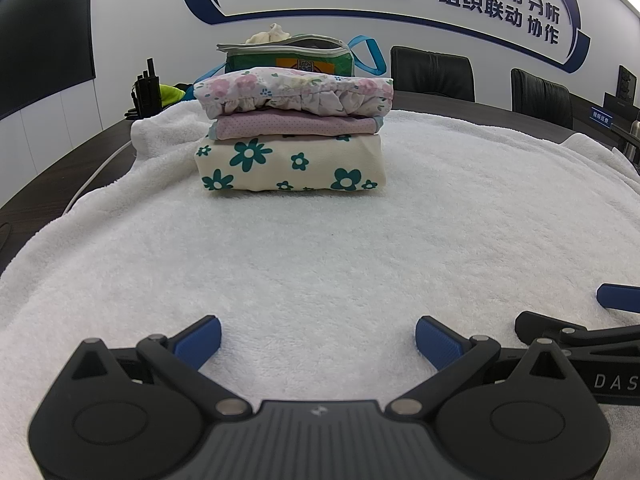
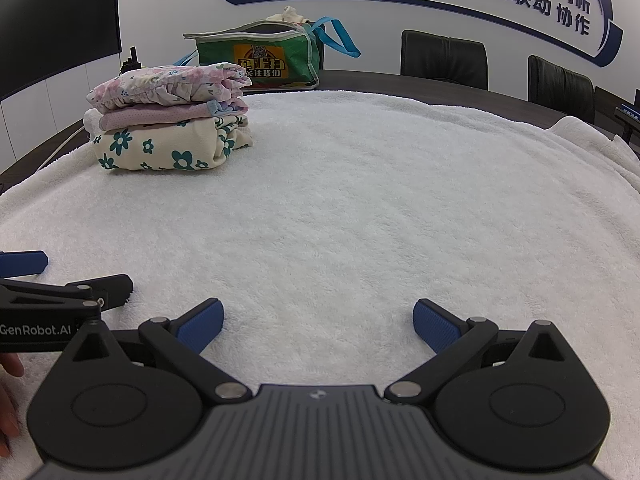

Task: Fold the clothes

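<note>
Three folded garments form a stack [image 1: 294, 132] on the white towel [image 1: 320, 248]: a pink floral piece [image 1: 296, 88] on top, a pink dotted one [image 1: 296, 126] in the middle, a cream one with teal flowers [image 1: 290, 164] at the bottom. The right wrist view shows the same stack [image 2: 168, 120] at the far left. My left gripper [image 1: 318, 340] rests low over the towel, open and empty, well short of the stack. My right gripper [image 2: 318, 322] is open and empty too, beside the left one.
Behind the stack stands a green zip bag [image 1: 288, 56] with blue straps and cloth inside. Black office chairs [image 1: 432, 74] line the dark table's far side. A black radio [image 1: 146, 88] sits at the back left. A hand [image 2: 8, 400] shows at the lower left edge.
</note>
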The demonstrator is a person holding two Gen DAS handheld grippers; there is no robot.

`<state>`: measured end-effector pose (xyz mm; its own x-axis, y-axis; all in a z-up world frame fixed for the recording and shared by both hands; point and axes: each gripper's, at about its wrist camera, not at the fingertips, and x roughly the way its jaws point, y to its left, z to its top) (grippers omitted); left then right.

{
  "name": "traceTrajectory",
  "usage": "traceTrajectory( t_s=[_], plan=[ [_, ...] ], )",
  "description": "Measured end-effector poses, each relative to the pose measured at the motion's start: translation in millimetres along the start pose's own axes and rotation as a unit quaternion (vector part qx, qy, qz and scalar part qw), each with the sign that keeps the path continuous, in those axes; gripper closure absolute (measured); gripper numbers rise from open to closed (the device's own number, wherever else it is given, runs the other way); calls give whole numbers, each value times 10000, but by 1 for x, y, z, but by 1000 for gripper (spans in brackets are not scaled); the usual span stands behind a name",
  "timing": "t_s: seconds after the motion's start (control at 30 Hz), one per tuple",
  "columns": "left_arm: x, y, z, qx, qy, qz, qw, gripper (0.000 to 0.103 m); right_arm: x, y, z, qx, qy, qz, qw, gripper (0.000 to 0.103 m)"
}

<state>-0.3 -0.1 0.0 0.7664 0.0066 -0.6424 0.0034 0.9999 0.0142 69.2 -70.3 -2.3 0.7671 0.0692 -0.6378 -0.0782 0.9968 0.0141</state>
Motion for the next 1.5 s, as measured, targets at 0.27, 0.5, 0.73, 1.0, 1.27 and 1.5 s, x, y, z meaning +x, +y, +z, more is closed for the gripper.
traceTrajectory(
  t_s=[0.27,0.5,0.73,1.0,1.27,1.5],
  plan=[
    [0,0,0,0,0,0,10000,0,0,0,0,0,0,0,10000,1],
    [0,0,0,0,0,-1,10000,0,0,0,0,0,0,0,10000,1],
    [0,0,0,0,-1,-2,10000,0,0,0,0,0,0,1,10000,1],
    [0,1,0,1,-1,-3,10000,0,0,0,0,0,0,1,10000,1],
    [0,1,0,1,-1,-4,10000,0,0,0,0,0,0,1,10000,1],
    [0,0,0,-2,2,-4,10000,0,0,0,0,0,0,1,10000,1]
  ],
)
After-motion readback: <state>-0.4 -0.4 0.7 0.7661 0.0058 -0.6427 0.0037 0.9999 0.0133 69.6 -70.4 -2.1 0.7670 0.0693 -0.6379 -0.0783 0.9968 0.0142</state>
